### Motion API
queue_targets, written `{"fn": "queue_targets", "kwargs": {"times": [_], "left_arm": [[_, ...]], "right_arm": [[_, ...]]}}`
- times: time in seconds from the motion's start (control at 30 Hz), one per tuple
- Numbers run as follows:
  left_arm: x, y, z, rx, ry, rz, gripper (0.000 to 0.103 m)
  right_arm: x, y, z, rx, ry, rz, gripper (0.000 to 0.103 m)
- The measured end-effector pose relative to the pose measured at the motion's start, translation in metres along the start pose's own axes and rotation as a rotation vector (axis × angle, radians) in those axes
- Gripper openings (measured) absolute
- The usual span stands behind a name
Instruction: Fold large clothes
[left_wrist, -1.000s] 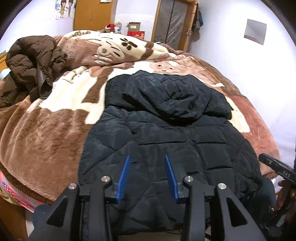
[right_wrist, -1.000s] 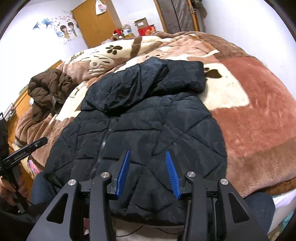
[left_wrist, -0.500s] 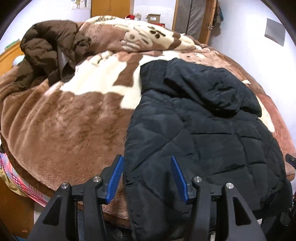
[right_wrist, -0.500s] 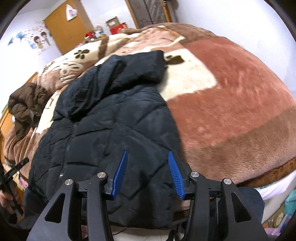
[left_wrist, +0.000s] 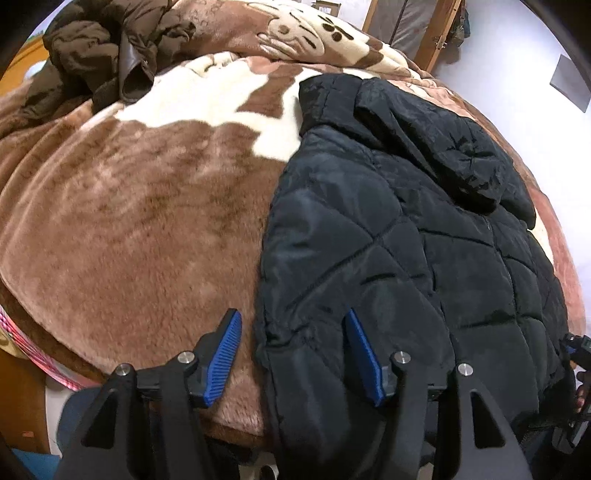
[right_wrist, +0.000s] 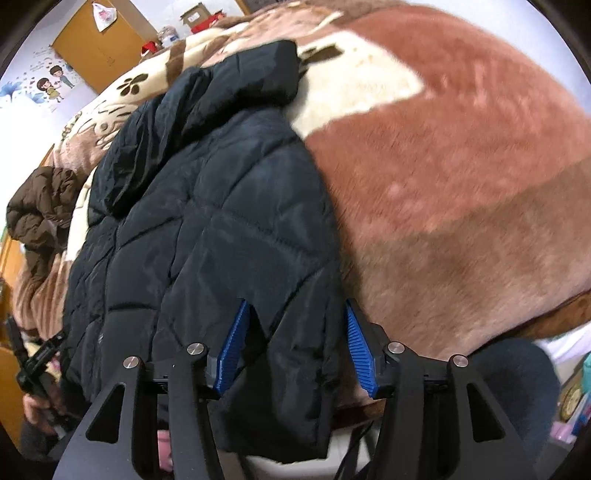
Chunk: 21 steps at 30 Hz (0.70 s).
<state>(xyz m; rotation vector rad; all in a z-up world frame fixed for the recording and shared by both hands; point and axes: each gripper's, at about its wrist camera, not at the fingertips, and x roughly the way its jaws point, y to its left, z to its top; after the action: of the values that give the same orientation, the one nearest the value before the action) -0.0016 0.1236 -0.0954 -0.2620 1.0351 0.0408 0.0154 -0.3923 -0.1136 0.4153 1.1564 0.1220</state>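
Your black quilted jacket (left_wrist: 388, 258) lies front-up w/ zipper closed on the brown-and-cream blanket (left_wrist: 129, 221), hood toward 12 o'clock and hem hanging over the near bed edge at 6.

Your left gripper (left_wrist: 293, 354) sits low at 6 in the left wrist view, blue pads spread and opening. The jacket's left bottom edge runs between the pads, but they aren't pressing on it; the left pad is over bare blanket, the right pad over the quilting.

Your right gripper (right_wrist: 295, 350) is at 6 in the right wrist view, jaws also apart and opening. The jacket's right bottom corner is between them, not pinched; the right pad sits at the fabric edge, blanket just beyond it at 3.

Brown coat (left_wrist: 103, 48) is bunched on the blanket at 10–11, well apart from the jacket. Orange door (right_wrist: 99, 44) at 11 in the right wrist view.
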Motion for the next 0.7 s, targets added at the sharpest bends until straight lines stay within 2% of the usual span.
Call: {"fn": "queue_targets", "kwargs": {"times": [0.13, 0.3, 0.33, 0.37, 0.4, 0.43, 0.47, 0.5, 0.63, 0.7], "left_arm": [[0.007, 0.002, -0.003, -0.020, 0.037, -0.028, 0.061], [0.017, -0.004, -0.004, -0.005, 0.079, -0.023, 0.060], [0.017, -0.007, -0.004, 0.004, 0.082, -0.023, 0.055], [0.016, -0.010, -0.003, 0.015, 0.084, -0.032, 0.042], [0.013, -0.014, -0.003, 0.026, 0.080, -0.036, 0.031], [0.009, -0.017, -0.001, 0.035, 0.075, -0.041, 0.025], [0.004, -0.019, 0.000, 0.035, 0.066, -0.053, 0.017], [-0.004, -0.019, 0.004, 0.024, 0.048, -0.070, 0.015], [-0.048, -0.013, 0.022, -0.044, -0.070, -0.176, 0.012], [-0.071, -0.013, 0.032, -0.037, -0.128, -0.192, 0.012]], "right_arm": [[0.006, 0.002, -0.004, -0.002, 0.028, 0.004, 0.053], [0.019, -0.010, -0.002, 0.069, 0.088, 0.045, 0.053], [0.018, -0.009, -0.001, 0.066, 0.088, 0.046, 0.050], [0.015, -0.006, -0.001, 0.048, 0.084, 0.061, 0.043], [0.012, -0.002, -0.001, 0.038, 0.080, 0.078, 0.028], [0.010, 0.000, 0.000, 0.030, 0.076, 0.082, 0.021], [0.003, 0.005, 0.001, 0.008, 0.065, 0.087, 0.019], [-0.003, 0.007, 0.002, 0.001, 0.051, 0.099, 0.016], [-0.047, 0.013, 0.013, 0.003, -0.051, 0.206, 0.012], [-0.071, 0.019, 0.019, -0.021, -0.105, 0.246, 0.012]]}}
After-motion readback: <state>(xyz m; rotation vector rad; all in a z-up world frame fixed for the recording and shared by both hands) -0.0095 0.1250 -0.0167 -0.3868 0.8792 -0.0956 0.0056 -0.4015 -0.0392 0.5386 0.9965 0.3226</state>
